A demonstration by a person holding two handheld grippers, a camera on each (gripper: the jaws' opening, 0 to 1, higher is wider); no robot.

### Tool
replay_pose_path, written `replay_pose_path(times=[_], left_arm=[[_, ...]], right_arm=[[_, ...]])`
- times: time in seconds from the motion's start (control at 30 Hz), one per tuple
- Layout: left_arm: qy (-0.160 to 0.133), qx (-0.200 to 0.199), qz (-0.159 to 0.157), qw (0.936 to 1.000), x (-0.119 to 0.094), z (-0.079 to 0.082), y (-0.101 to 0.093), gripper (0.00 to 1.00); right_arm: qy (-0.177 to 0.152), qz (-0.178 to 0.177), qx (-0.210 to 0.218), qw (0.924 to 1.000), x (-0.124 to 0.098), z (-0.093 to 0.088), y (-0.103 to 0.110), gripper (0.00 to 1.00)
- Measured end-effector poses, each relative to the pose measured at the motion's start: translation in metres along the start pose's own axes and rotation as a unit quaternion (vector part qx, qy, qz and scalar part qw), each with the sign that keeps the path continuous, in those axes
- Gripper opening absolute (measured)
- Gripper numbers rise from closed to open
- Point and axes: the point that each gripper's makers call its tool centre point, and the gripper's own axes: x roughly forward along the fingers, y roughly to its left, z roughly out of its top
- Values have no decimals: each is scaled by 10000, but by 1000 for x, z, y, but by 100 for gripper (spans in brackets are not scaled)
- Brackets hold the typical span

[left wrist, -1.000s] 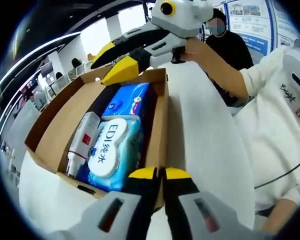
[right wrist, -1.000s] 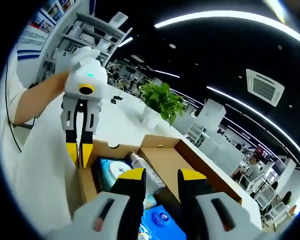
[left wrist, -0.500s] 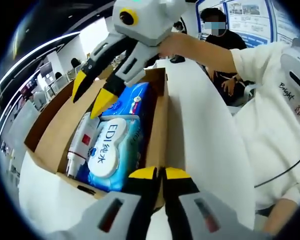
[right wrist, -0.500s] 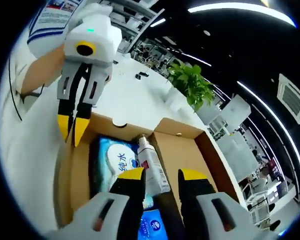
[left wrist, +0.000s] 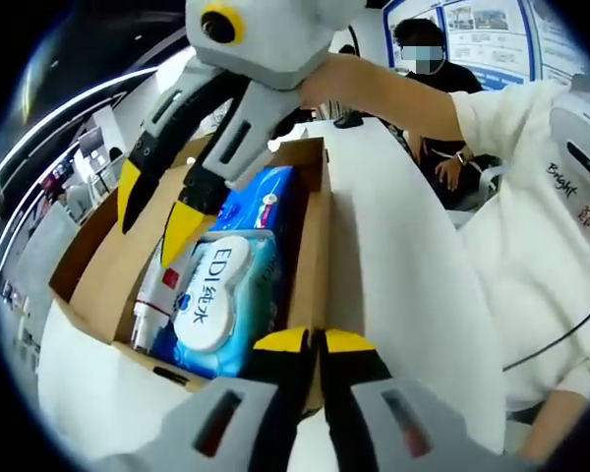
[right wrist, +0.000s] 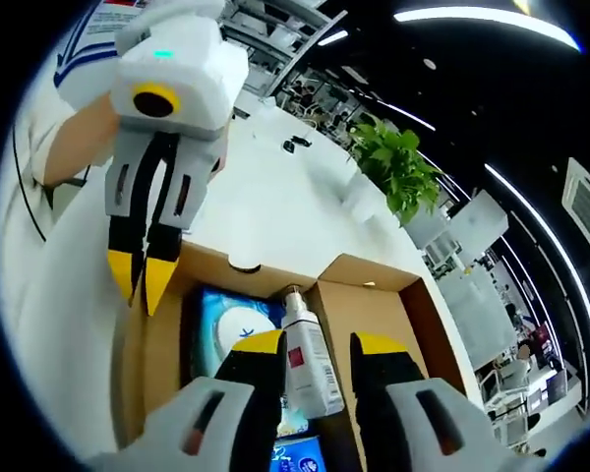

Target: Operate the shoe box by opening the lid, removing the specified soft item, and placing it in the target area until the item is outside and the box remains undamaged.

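Note:
An open cardboard shoe box (left wrist: 108, 265) lies on a white table. Inside are a white-lidded blue wipes pack (left wrist: 216, 295), a blue soft tissue pack (left wrist: 261, 197) behind it, and a white bottle (left wrist: 157, 285) with a red label. My left gripper (left wrist: 315, 341) is shut on the box's near side wall. My right gripper (left wrist: 157, 218) reaches in from above, open, its yellow tips just over the bottle. In the right gripper view, my right gripper (right wrist: 320, 344) stands open over the bottle (right wrist: 305, 359) and wipes pack (right wrist: 221, 334), with the left gripper (right wrist: 141, 283) at the box (right wrist: 359, 324) wall.
The white table (left wrist: 403, 285) runs along the box's right side. A person's white sleeve (left wrist: 541, 177) holds the right gripper; another person in dark clothes (left wrist: 452, 88) sits behind. A potted plant (right wrist: 398, 167) and small dark items (right wrist: 300, 145) stand farther off on the table.
My right gripper has come down and inward over the box, from above its far end to just over the bottle. The left gripper has kept its place on the wall.

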Motion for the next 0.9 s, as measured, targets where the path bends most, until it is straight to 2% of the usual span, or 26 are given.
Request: replay_pose_path(times=[0.23,0.37,0.43,0.53,0.67,0.77,0.9], left_arm=[[41,-160,-47,9999,1,0,0,3],[-56,-159,-18,9999,1,1,1,4],[-88,-138,-12,9999,0,1,1,4],[-106,42,-5,9999,1,1,-1,4],[-98,-44,-22,9999,1,2,0,4],[-91,-41,-25,9999,1,2,0,4],[-93,-50,-14,9999,0,2,0,4]], right_arm=[[57,177,-81,9998,12,0,6,25],[173,208,-204,9994,20,-3,11,25],[373,173,-422,9983,23,-8,11,25],[428,261,-414,9979,24,-12,14,25],[398,290,-390,9980,26,-12,17,25],[524,296,-611,9963,31,-15,20,25],[630,255,-688,9953,36,-20,20,23]])
